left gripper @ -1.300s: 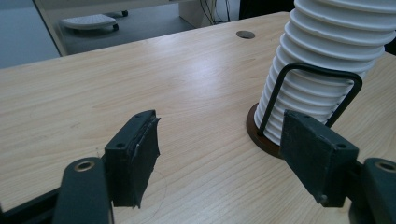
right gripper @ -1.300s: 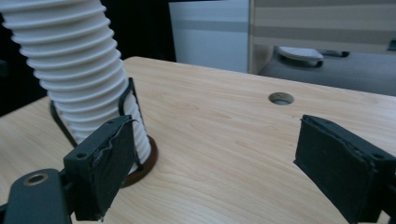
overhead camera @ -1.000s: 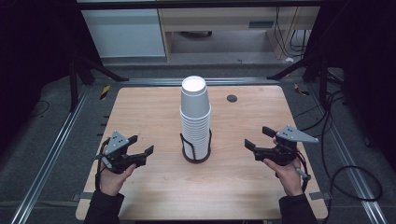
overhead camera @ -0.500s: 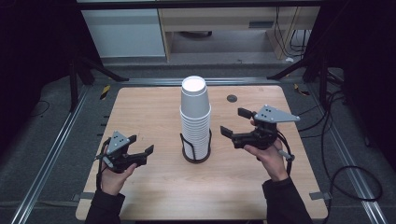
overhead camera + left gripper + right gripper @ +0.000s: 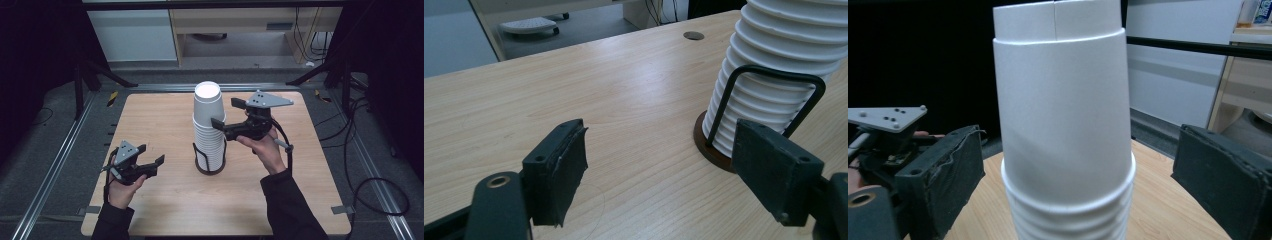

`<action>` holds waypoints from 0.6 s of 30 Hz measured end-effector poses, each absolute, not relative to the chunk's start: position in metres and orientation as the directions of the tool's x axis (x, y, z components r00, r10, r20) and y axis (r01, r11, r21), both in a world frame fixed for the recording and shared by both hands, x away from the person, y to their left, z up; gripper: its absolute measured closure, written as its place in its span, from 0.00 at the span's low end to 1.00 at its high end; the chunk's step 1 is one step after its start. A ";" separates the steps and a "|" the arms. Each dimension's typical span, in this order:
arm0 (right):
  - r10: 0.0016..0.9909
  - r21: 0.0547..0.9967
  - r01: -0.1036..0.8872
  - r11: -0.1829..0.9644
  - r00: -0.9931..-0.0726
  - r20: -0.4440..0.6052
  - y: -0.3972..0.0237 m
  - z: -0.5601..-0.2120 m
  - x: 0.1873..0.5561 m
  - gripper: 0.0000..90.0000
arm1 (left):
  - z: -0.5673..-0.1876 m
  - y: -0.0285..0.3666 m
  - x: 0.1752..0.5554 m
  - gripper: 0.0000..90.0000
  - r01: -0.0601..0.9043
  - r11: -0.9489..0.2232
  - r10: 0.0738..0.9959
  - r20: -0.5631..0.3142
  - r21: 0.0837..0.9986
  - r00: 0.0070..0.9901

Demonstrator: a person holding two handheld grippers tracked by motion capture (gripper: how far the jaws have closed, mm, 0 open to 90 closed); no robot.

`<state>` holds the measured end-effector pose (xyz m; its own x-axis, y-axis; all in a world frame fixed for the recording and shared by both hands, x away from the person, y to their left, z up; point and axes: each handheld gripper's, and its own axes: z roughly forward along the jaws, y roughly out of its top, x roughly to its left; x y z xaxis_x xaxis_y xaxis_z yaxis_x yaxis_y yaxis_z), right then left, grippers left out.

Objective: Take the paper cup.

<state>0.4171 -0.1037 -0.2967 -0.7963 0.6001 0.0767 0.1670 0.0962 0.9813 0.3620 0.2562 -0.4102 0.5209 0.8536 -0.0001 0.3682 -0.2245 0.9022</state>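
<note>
Your tall stack of white paper cups, nested upside down, stands in a black wire holder with a round dark base near the middle of the pale wooden table. Your right gripper sits level with the stack's upper part, jaws wide apart on either side of the top cup, with a gap showing between each pad and the cup wall, so nothing is gripped yet. Your left gripper hovers low over the table to the left of the holder, jaws also spread and empty.

Expect the top cup to be very light and thin-walled: it likely dents under a hard squeeze, and its smooth paper may slip under a weak one. The best hold looks to be on the bare side wall of the top cup, above the rolled rim of the cup beneath, so you pinch one cup only. Close gently, just enough to bite. Nested cups often cling, so a second may follow when you lift; the wire loop of the holder reaches only the lower cups and probably won't restrain the upper ones.
</note>
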 end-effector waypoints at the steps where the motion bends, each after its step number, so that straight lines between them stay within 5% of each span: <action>1: 0.598 0.980 0.168 0.103 -0.798 0.074 -0.101 -0.297 0.419 0.06 | -0.410 0.256 0.362 0.24 0.367 -0.224 0.854 0.001 0.903 0.520; 18: 0.604 0.974 0.164 0.158 -0.796 0.036 -0.062 -0.310 0.442 0.08 | -0.411 0.255 0.362 0.24 0.368 -0.223 0.851 -0.004 0.902 0.524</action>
<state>0.4421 -0.0621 -0.3099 -0.7963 0.6038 0.0356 0.1636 0.1583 0.9737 0.3620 0.2553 -0.4111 0.5245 0.8514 -0.0035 0.3684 -0.2232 0.9025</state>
